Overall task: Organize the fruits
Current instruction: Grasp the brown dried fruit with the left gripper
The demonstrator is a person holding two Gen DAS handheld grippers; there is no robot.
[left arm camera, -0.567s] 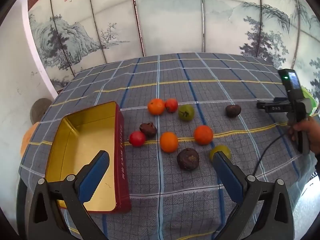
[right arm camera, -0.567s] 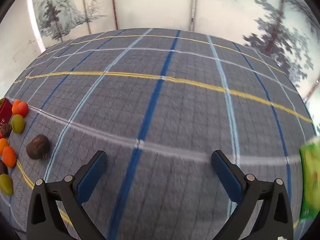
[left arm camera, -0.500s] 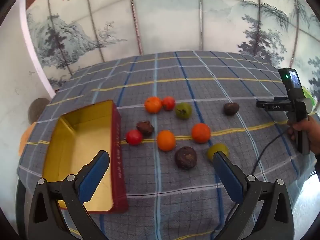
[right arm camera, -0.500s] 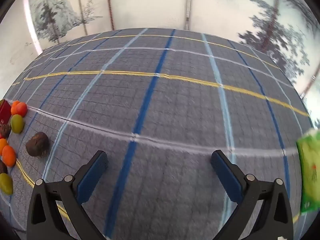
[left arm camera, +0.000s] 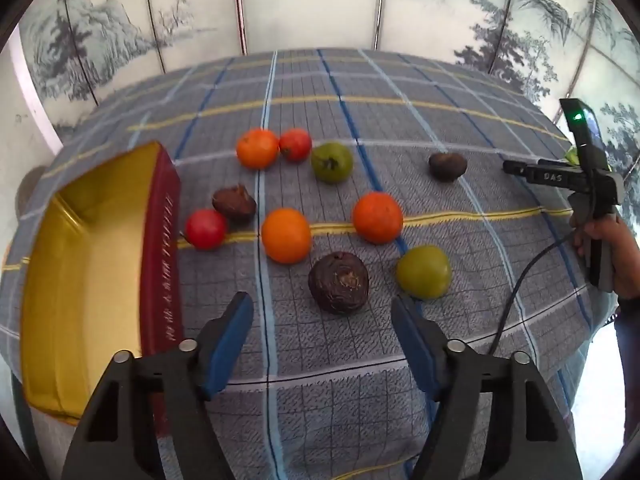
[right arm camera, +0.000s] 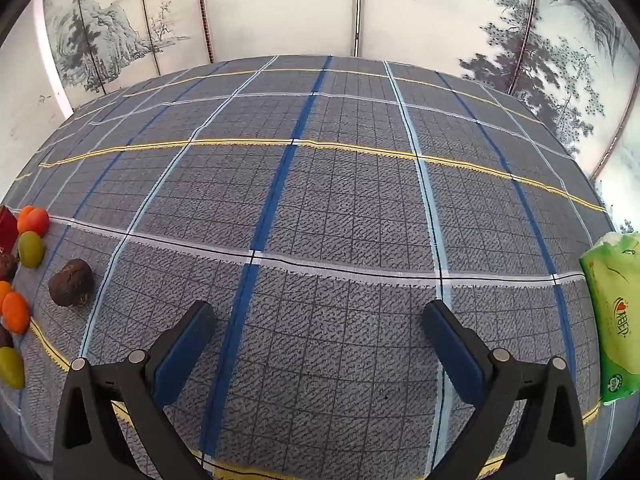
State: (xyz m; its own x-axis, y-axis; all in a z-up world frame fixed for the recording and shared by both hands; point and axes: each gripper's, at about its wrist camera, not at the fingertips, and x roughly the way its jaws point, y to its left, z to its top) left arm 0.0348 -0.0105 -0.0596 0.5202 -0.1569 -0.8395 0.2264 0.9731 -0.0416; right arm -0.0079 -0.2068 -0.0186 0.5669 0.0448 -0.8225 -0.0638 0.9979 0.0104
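Several fruits lie on the plaid tablecloth. A dark brown fruit sits just ahead of my open left gripper. Around it are a green fruit, three oranges, two red fruits, another green fruit and two more brown fruits. An open red tin with a gold inside stands at the left. My right gripper is open and empty over bare cloth; it also shows in the left wrist view.
A green tissue pack lies at the table's right edge. A painted folding screen stands behind the table. In the right wrist view the fruits sit at the far left.
My left gripper has moved forward and down toward the fruits, and its jaws have narrowed somewhat. The right gripper has shifted only slightly.
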